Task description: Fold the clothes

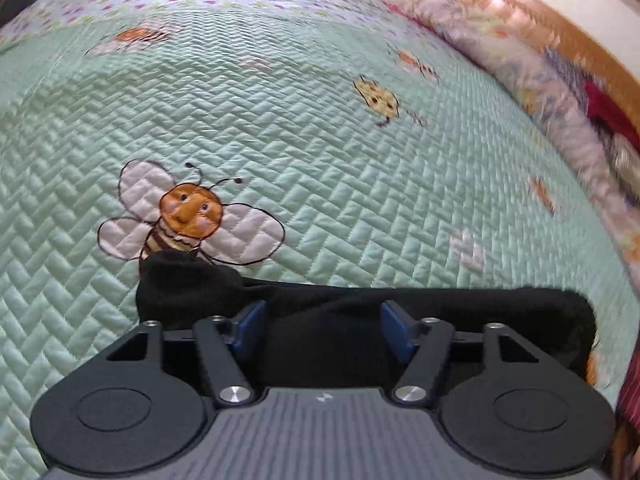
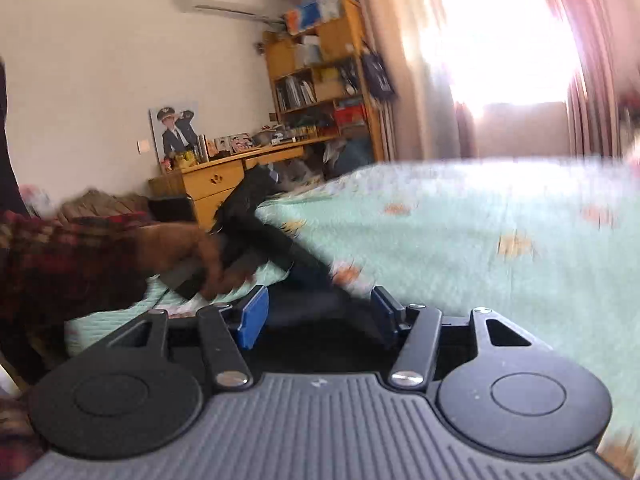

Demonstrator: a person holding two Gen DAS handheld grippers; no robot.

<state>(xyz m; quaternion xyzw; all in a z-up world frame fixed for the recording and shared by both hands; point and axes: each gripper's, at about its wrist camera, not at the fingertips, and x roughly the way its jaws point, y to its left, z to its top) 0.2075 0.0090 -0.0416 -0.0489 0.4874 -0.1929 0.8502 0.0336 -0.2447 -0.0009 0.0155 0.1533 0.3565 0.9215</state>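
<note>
Green quilt, black garment between left tool

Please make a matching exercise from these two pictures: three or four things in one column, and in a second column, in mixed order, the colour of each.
Things:
1. garment lying between the pads of the left tool
2. quilted bedspread
3. pads of the right tool
4. bookshelf by the window

Colours:
A. blue
B. black
C. yellowish wood
D. pale green with bees

Pairs: 1-B, 2-D, 3-A, 4-C
</note>
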